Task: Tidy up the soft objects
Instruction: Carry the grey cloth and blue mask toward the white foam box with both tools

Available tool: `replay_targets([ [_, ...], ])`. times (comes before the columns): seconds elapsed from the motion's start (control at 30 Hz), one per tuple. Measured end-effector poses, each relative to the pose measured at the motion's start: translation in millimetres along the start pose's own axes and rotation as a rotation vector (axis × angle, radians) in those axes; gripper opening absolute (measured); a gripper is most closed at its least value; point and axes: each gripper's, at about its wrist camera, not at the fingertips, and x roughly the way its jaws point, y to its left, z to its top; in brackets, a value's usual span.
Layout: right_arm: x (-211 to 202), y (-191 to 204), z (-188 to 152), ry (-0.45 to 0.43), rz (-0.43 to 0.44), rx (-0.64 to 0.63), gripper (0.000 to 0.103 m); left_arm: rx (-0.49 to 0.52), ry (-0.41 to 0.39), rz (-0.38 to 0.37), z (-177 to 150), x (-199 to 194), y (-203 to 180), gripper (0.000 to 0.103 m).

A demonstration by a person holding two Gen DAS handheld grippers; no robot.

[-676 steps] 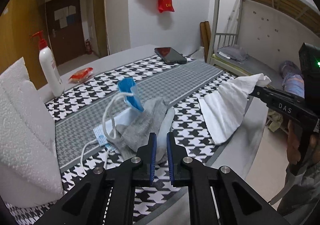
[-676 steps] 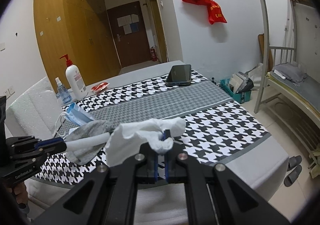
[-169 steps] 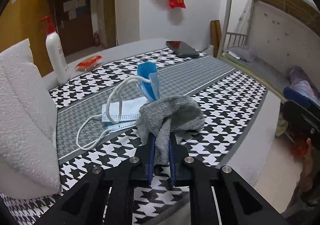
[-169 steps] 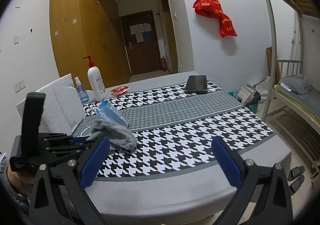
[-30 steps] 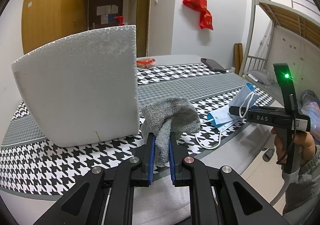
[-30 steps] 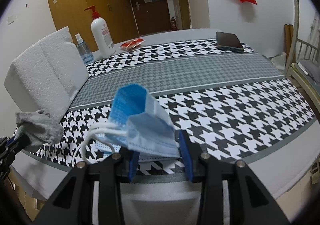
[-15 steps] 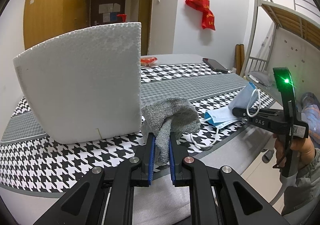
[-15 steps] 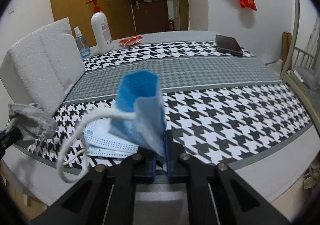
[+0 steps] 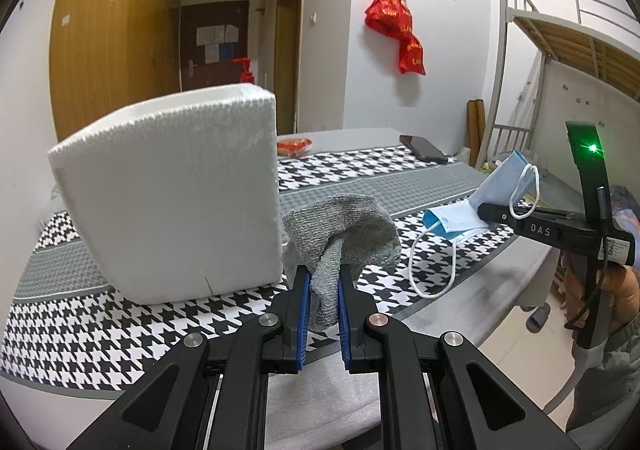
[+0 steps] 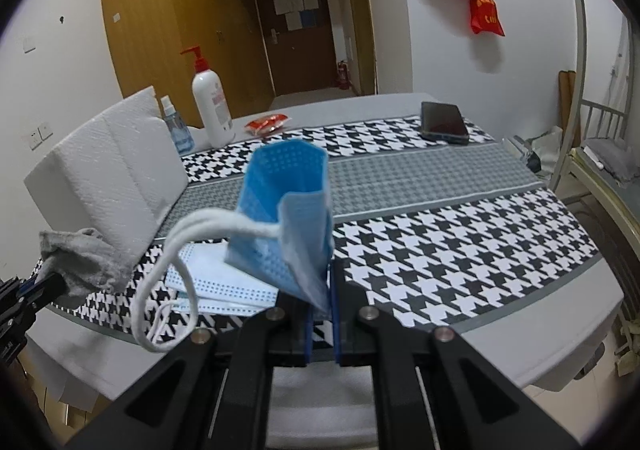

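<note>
My right claw (image 10: 322, 314) has just closed on the blue mask (image 10: 286, 218) (left claw (image 9: 323, 306) pinches the grey sock (image 9: 340, 234)); its dangling ear loop (image 10: 168, 274) could snag the mask underneath (image 10: 224, 290).

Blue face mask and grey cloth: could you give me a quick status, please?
Left tool shut on grey cloth. Right tool just closed on blue face mask, lifted. More masks on the table. Nothing blocking.

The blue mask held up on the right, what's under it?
Under the blue mask lie more masks flat on the checked cloth; how many is hidden by overlap.
</note>
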Motion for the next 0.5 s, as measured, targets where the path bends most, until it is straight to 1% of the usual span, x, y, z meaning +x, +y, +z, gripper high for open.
replay_targets([
  [0.4, -27.8, 19.4, 8.1, -0.066, 0.033, -0.043, 0.01, 0.006, -0.071, 0.021, 4.2, -30.1, 3.8, 0.014],
  [0.5, -33.3, 25.8, 11.2, -0.085, 0.042, -0.056, 0.01, 0.001, -0.088, 0.017, 5.3, -37.9, 7.5, 0.014],
])
